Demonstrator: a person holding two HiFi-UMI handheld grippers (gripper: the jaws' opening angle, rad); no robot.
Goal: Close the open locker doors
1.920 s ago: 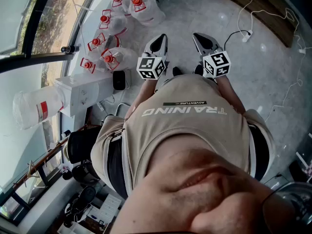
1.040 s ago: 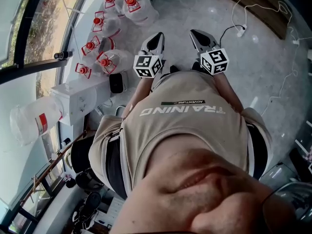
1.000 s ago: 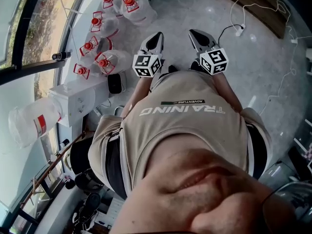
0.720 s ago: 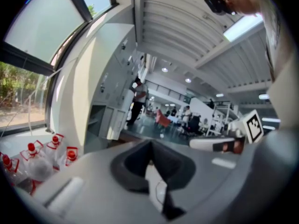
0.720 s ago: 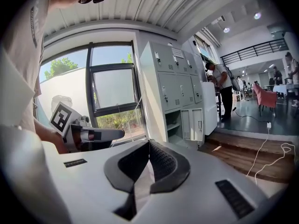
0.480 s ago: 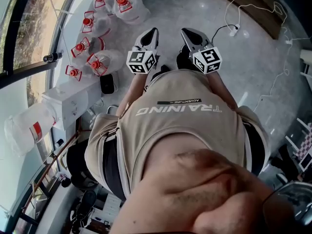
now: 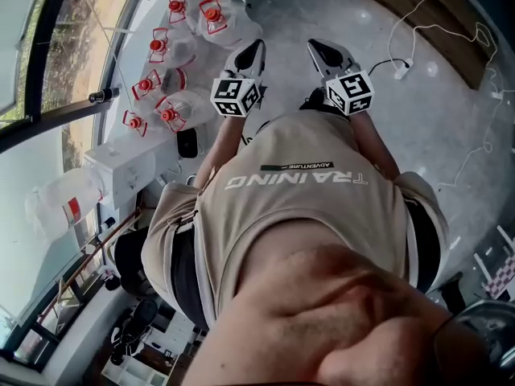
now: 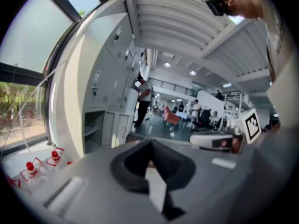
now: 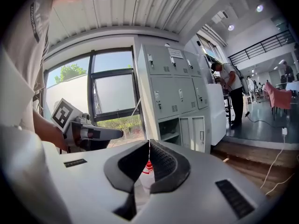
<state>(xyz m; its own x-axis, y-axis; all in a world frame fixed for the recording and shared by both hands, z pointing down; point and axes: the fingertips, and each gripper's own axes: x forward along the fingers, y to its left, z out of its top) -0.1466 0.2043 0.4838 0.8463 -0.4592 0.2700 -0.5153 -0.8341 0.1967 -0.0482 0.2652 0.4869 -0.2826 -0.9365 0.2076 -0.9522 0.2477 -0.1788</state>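
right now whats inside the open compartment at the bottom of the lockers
The open compartment shows one shelf across it, with nothing visible on it. Its bottom is covered by the right gripper, and the dim back corners can't be made out.

Jugs (image 7: pixel 187 48) stand on floor (image 7: pixel 322 6) left of left tool (image 7: pixel 254 48).

Grey floor (image 7: pixel 310 6) carries red-capped water jugs (image 7: pixel 219 21) and a white cable (image 7: pixel 400 71).
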